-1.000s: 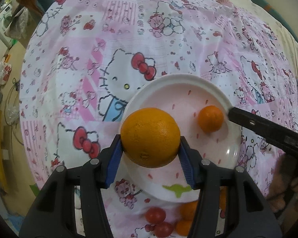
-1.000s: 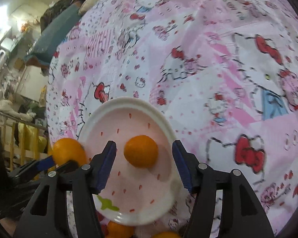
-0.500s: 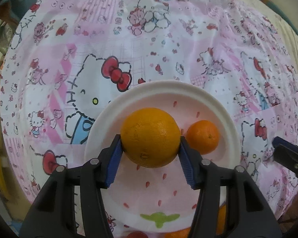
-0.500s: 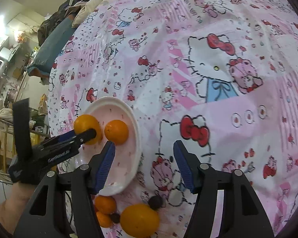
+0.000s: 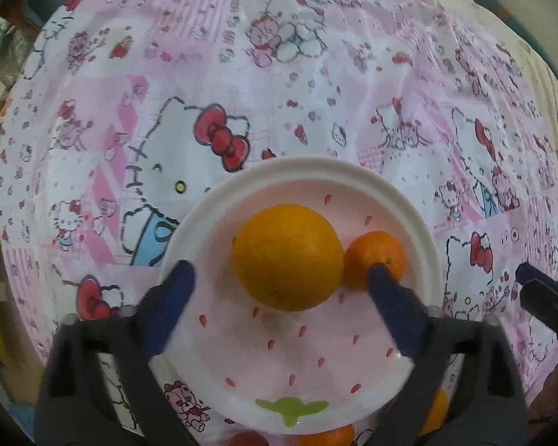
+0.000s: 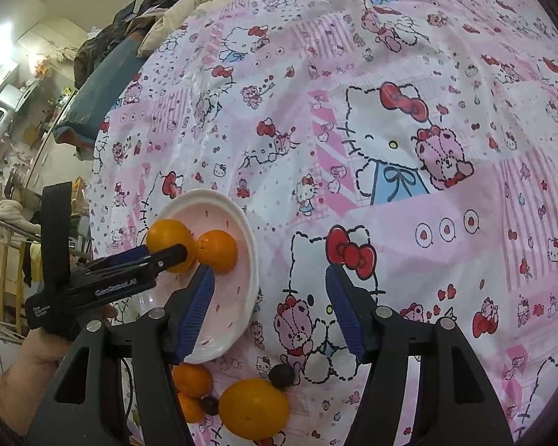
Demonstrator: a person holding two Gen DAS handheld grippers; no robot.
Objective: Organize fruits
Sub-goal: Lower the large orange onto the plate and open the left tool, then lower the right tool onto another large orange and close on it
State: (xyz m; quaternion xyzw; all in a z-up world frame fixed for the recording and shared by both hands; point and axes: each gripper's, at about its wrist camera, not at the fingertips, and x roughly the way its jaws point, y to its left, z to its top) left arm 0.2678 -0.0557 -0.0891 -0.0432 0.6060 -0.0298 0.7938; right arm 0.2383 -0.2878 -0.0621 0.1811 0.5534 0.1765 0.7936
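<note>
1. At the near edge of the bed [image 6: 446, 119], beside the plate's near rim, the fruits not yet sorted lie together: a big orange [image 6: 254, 412], two small tangerines [image 6: 192, 380] and some dark round fruits, partly hidden behind the right claw [image 6: 269, 306].
2. The right claw hangs over the bedcover just beside the plate [image 5: 420, 223], jaws apart, nothing between them.
3. On the plate, the left claw [image 5: 284, 295] has just been opening: its jaws stand wide of the large orange [image 5: 286, 256], which rests on the plate touching the small tangerine [image 5: 375, 256].
4. The step in hand looks like the release. Done well, the left claw lifts straight up, since one finger sits close against the tangerine and a sideways pull could roll it.
5. In the left wrist view the loose fruits are cut off at the bottom; whether the red ones are tomatoes I cannot tell.
</note>
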